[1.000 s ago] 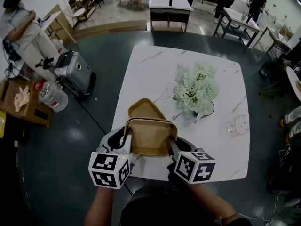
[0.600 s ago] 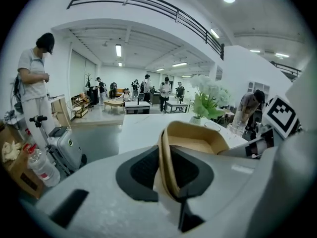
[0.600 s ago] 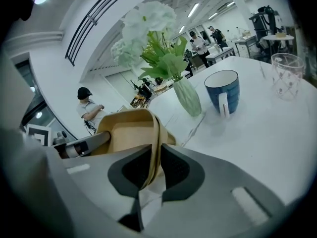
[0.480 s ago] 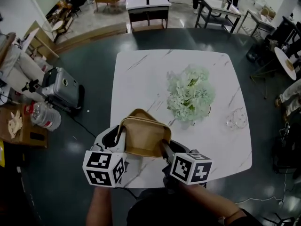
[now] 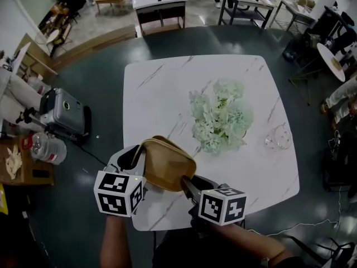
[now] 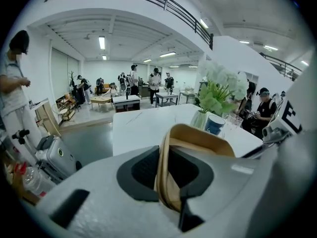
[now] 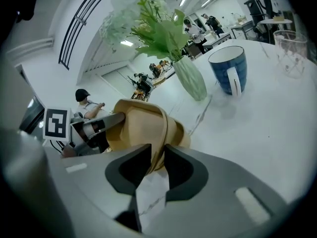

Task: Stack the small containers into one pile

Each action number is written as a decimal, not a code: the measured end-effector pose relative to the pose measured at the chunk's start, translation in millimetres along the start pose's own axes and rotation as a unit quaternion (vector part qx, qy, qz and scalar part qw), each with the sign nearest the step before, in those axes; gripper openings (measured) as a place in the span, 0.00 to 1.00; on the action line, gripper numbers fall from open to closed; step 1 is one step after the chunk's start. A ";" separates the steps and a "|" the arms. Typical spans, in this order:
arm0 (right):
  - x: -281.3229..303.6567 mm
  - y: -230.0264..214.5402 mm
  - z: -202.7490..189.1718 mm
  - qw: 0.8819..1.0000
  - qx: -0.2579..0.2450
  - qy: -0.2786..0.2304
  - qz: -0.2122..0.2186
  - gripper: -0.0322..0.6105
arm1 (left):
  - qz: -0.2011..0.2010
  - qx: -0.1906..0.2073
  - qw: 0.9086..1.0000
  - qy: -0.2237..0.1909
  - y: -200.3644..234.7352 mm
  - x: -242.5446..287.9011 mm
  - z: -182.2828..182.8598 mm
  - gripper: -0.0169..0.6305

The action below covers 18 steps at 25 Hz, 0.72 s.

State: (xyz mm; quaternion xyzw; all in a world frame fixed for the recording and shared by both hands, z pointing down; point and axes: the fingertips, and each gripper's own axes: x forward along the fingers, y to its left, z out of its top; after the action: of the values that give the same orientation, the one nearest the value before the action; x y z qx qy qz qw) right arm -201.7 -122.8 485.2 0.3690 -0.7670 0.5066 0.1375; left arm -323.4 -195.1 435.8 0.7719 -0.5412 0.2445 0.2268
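Observation:
Two tan, rounded-triangle containers (image 5: 167, 163) sit nested near the table's front edge, the upper one tilted in the lower. My left gripper (image 5: 143, 159) is shut on the upper container's left rim, and in the left gripper view that rim (image 6: 198, 138) runs between the pads of this gripper (image 6: 168, 182). My right gripper (image 5: 187, 182) is at the right rim. Its jaws have just been opening. In the right gripper view the rim (image 7: 141, 128) still lies between the jaws of this gripper (image 7: 157, 160), with a little slack.
The white marble table (image 5: 167, 94) holds a vase of pale flowers (image 5: 220, 116), a blue mug (image 7: 228, 68) and a clear glass (image 5: 279, 138) to the right of the containers. People, tables and equipment stand on the dark floor around.
The held container has come down and left onto the one lying on the table, and now sits nested in it. Both grippers moved with it.

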 end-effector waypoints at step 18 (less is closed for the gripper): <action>-16.1 14.3 -9.1 0.992 -0.118 0.019 0.037 0.35 | 0.049 -0.018 0.997 -0.055 5.1 -9.1 9.5 0.20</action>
State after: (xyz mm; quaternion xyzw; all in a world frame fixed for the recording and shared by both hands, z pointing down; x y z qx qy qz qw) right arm -202.2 -104.9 470.2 0.3116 -0.8320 0.4239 0.1759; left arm -329.7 -195.9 423.2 0.7526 -0.5944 0.2025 0.1984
